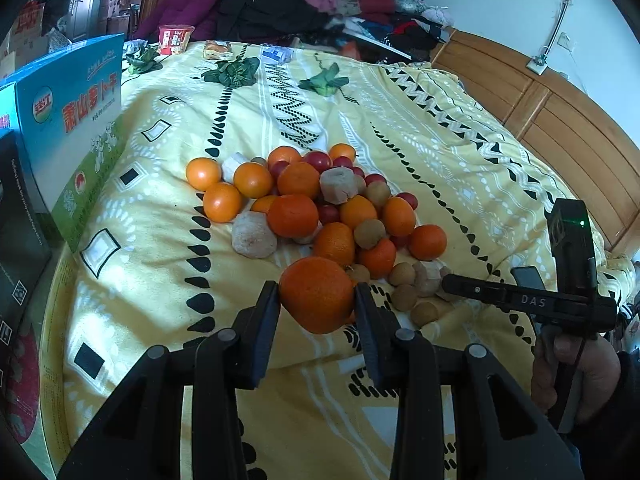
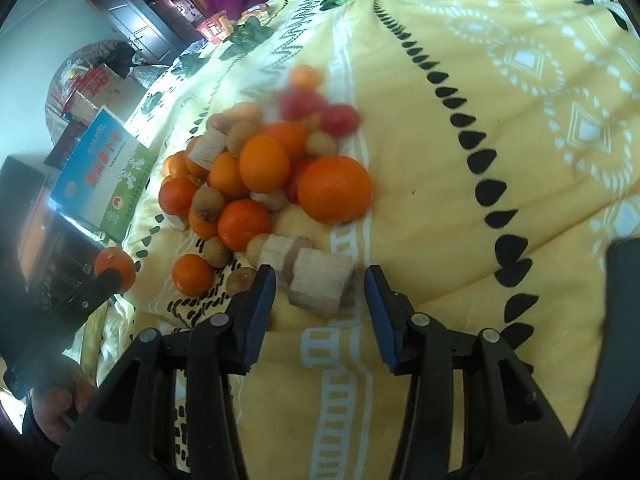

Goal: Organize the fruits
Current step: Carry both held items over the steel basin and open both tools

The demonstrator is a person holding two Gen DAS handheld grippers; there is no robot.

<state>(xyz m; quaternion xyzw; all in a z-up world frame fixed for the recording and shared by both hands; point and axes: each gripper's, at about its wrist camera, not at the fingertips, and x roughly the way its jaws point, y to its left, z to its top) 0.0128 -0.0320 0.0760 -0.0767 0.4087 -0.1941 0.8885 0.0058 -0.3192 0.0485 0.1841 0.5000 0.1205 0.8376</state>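
Note:
A pile of fruit (image 1: 316, 204) lies on the yellow patterned bedspread (image 1: 420, 128): several oranges, red tomatoes, brown longans and pale cut chunks. My left gripper (image 1: 317, 304) is shut on an orange (image 1: 316, 294) and holds it just above the bedspread at the pile's near edge. It also shows in the right wrist view (image 2: 114, 268) at the far left. My right gripper (image 2: 320, 280) is open, its jaws either side of a pale cut chunk (image 2: 318, 282) lying at the pile's (image 2: 256, 176) near edge. The right gripper also shows at the right of the left wrist view (image 1: 452, 284).
A blue and green carton (image 1: 76, 128) stands at the bed's left edge, with a dark box (image 1: 20, 232) beside it. Leafy greens (image 1: 232, 72) and snack packets (image 1: 174, 40) lie at the far end. A person in purple (image 1: 184, 4) sits beyond. A wooden headboard (image 1: 560, 120) runs along the right.

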